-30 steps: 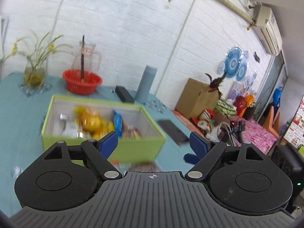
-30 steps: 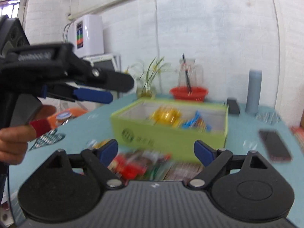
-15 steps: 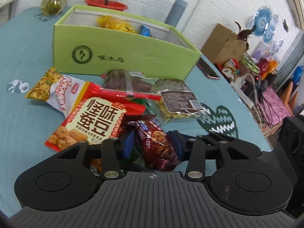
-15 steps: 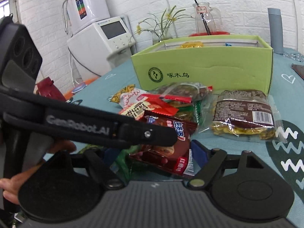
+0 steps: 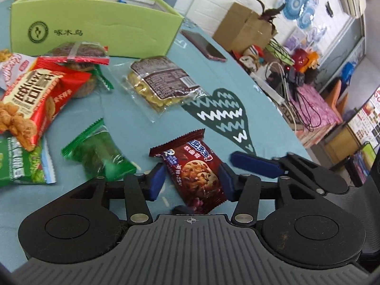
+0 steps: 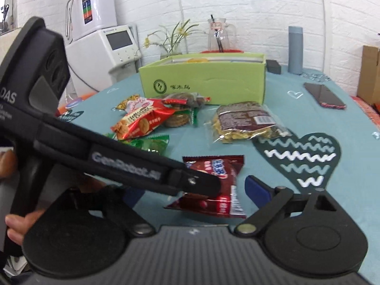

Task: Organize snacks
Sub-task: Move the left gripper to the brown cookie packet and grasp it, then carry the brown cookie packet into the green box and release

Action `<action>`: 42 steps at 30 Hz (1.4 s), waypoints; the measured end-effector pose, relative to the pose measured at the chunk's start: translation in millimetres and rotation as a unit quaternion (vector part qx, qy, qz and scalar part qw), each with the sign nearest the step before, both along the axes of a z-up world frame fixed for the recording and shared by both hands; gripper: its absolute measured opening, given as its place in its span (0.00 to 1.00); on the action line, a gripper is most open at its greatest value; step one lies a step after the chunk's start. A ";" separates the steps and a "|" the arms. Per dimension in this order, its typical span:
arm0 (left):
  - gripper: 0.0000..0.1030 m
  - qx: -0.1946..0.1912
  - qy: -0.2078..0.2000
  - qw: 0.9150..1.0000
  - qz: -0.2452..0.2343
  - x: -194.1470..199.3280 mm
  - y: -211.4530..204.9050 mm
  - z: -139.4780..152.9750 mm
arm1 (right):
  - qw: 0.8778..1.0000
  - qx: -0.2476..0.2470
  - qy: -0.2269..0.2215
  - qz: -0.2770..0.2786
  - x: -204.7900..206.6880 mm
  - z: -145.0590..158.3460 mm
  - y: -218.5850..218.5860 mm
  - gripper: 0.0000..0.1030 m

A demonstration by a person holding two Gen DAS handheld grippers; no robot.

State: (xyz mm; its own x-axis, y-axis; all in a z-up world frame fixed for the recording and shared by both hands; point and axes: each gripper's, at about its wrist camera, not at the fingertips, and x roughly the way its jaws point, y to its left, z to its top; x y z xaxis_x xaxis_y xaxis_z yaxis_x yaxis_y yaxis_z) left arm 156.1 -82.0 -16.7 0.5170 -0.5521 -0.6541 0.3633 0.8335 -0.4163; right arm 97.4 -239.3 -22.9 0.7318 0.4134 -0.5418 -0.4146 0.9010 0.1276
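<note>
- Since half a second ago, the left gripper (image 5: 191, 178) has pulled the cookie packet (image 5: 196, 171) clear of the pile; its jaws pinch it.
- Right gripper (image 6: 192, 190) jaws stand spread, empty.
- Some snacks already sit in the green box (image 5: 95, 23); several packets remain on the worktop (image 5: 237, 90).

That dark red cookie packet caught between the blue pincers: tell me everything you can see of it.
The cookie packet is a glossy, dark maroon foil wrapper with crimped zigzag ends, picturing a chocolate-chip cookie under blue-and-white Chinese lettering. It looks sealed and puffy. The left gripper is shut on it, blue pads pressing both long sides, one crimped end pointing toward the green box. It seems raised off the teal tablecloth, apart from the other snacks. The right gripper stands open around it.
</note>
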 end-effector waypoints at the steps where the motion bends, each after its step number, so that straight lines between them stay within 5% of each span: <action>1: 0.41 0.004 -0.006 1.000 0.006 -2.4 2.4 2.4 | 1.000 0.000 -0.003 -0.001 0.4 -0.1 -1.8 0.91; 4: 0.42 0.008 -0.004 1.000 0.014 -2.1 4.2 3.4 | 1.000 0.004 0.008 0.001 9.9 -6.7 -0.6 0.91; 8: 0.22 0.009 -0.003 1.000 0.000 0.9 -3.3 -3.3 | 1.000 -0.010 0.015 0.008 11.6 -17.5 8.4 0.66; 16: 0.16 -0.015 -0.035 0.999 -0.002 28.9 3.1 37.3 | 0.999 -0.006 -0.041 -0.001 32.5 21.7 6.9 0.62; 25: 0.16 0.024 -0.120 0.991 0.044 161.3 8.5 112.0 | 0.994 -0.006 -0.106 0.022 178.5 75.1 28.1 0.63; 31: 0.15 0.053 -0.099 0.992 0.062 248.6 13.5 86.3 | 0.998 0.019 -0.051 0.028 276.7 54.1 37.7 0.62; 33: 0.19 0.054 -0.076 0.994 0.061 263.0 19.5 68.7 | 0.999 0.026 -0.030 0.029 290.2 37.8 42.1 0.65; 36: 0.45 0.046 -0.069 0.994 0.068 266.3 26.7 55.9 | 0.998 -0.019 -0.046 0.030 289.5 34.1 48.9 0.83; 38: 0.55 0.030 -0.082 0.993 0.080 261.4 31.0 62.3 | 0.998 0.008 -0.064 0.029 282.2 42.9 39.6 0.99; 42: 0.62 0.010 -0.118 0.989 0.085 231.4 42.6 91.7 | 0.994 0.022 -0.106 0.026 260.2 69.6 33.0 0.99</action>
